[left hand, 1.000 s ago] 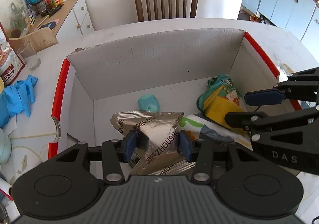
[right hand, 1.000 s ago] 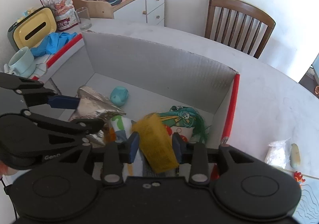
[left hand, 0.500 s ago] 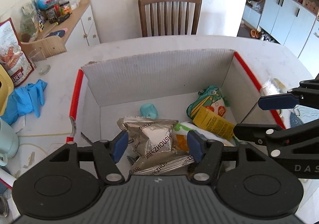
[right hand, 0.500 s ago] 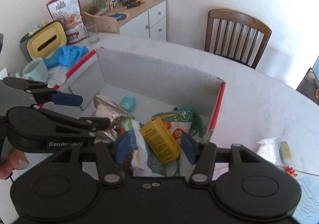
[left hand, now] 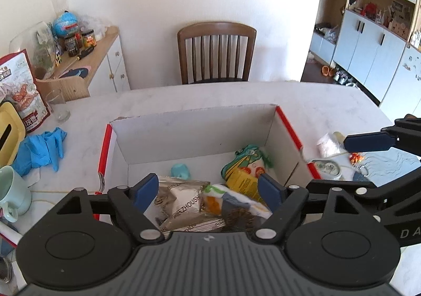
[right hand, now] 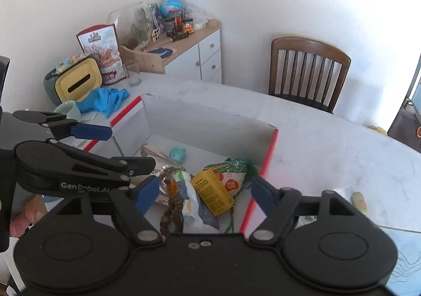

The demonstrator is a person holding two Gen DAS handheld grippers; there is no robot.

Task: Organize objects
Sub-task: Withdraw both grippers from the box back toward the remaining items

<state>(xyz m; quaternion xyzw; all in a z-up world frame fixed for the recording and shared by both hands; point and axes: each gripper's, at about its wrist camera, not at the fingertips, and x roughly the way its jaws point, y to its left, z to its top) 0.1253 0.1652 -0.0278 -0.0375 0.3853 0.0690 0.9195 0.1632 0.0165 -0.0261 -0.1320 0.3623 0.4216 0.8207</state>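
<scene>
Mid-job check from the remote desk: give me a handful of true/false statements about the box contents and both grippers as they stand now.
1. The yellow carton lies inside the cardboard box. True.
2. The left gripper is clamped on the silver foil pouch. False: its jaws are opening and the pouch lies loose in the box below them.
3. The right gripper holds nothing. True: its jaws are opening above the carton.
4. The blue gloves are in the box. False: they lie on the table, left of it.
5. The small teal object sits on the box floor near the back wall. True.
</scene>
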